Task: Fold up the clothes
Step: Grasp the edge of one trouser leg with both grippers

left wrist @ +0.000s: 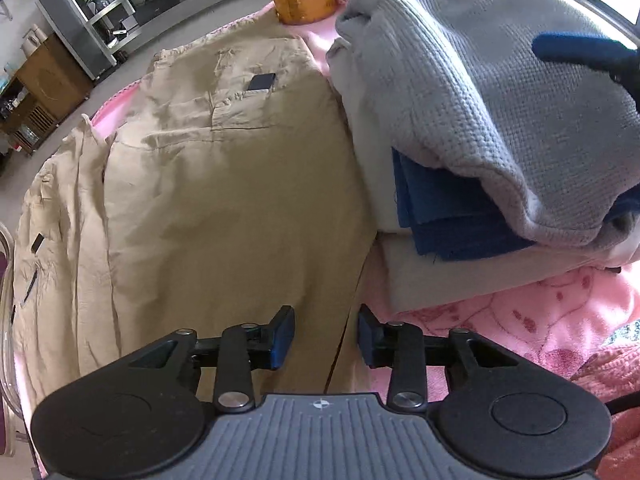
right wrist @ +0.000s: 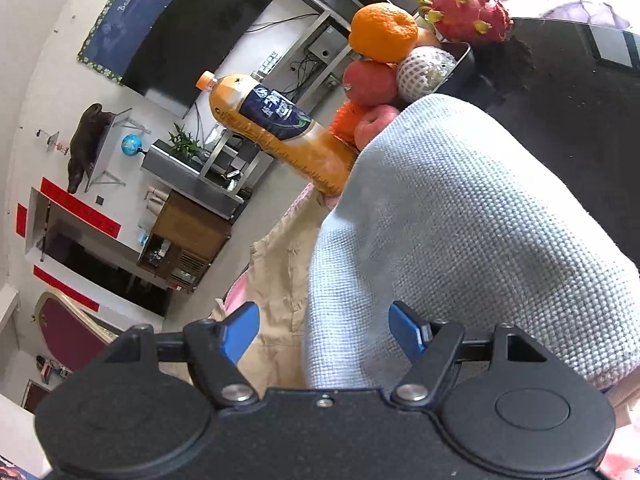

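Observation:
Beige trousers [left wrist: 224,200] lie spread flat on a pink blanket [left wrist: 520,320]. To their right sits a stack of folded clothes: a grey knit sweater [left wrist: 480,80] on top, a blue cloth [left wrist: 448,216] under it and a pale garment [left wrist: 460,276] at the bottom. My left gripper [left wrist: 326,332] hangs open over the trousers' right edge, pads apart, gripping nothing. My right gripper [right wrist: 324,328] is open at the sweater [right wrist: 460,220], whose near edge lies between its blue fingers; one finger [left wrist: 572,50] shows over the sweater in the left wrist view. The trousers [right wrist: 280,264] show beyond.
An orange drink bottle [right wrist: 276,128] and a container of fruit [right wrist: 384,32] stand at the far end of the blanket. A dark tabletop [right wrist: 580,100] lies beyond the sweater. Shelves, a cabinet [left wrist: 52,80] and grey floor are behind.

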A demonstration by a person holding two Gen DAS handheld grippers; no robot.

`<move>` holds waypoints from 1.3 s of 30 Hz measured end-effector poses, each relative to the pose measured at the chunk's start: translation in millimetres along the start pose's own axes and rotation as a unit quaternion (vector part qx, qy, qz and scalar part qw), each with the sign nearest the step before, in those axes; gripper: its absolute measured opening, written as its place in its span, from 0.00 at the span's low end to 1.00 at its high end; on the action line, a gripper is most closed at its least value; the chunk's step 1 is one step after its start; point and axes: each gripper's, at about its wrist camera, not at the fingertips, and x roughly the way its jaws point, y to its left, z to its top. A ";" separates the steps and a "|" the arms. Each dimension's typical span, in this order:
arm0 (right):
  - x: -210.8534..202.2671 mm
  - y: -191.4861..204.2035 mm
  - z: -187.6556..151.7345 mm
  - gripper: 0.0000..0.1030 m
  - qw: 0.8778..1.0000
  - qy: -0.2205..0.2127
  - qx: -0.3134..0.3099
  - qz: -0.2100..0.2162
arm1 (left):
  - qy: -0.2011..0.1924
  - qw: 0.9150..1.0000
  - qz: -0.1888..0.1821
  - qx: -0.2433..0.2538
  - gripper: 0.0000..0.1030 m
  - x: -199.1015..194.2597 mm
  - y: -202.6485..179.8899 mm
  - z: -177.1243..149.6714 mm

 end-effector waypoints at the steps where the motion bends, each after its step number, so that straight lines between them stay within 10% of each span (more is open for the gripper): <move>1: 0.5 0.9 -0.5 0.68 1.000 0.000 -0.001 0.002 | 0.002 1.000 0.003 0.004 0.40 1.5 -1.7 0.6; 7: 1.1 7.4 -3.5 0.69 1.000 -0.003 -0.016 0.004 | -0.006 0.999 0.017 0.037 0.37 6.3 -11.7 4.5; 9: 0.9 8.7 -3.9 0.68 1.000 -0.005 -0.018 0.005 | -0.003 0.999 0.015 0.035 0.08 6.0 -6.3 5.5; 21: 16.3 75.6 11.7 0.68 0.995 0.024 -0.088 0.045 | -0.054 0.993 -0.032 -0.104 0.05 -72.3 109.1 21.7; 27: 85.0 126.7 35.7 0.68 0.991 0.056 -0.117 0.014 | -0.064 0.986 -0.054 -0.145 0.05 -83.5 148.0 23.2; 39: 230.0 58.9 42.4 0.35 0.995 0.055 -0.004 -0.083 | -0.076 0.987 -0.073 -0.120 0.05 -73.1 149.4 11.1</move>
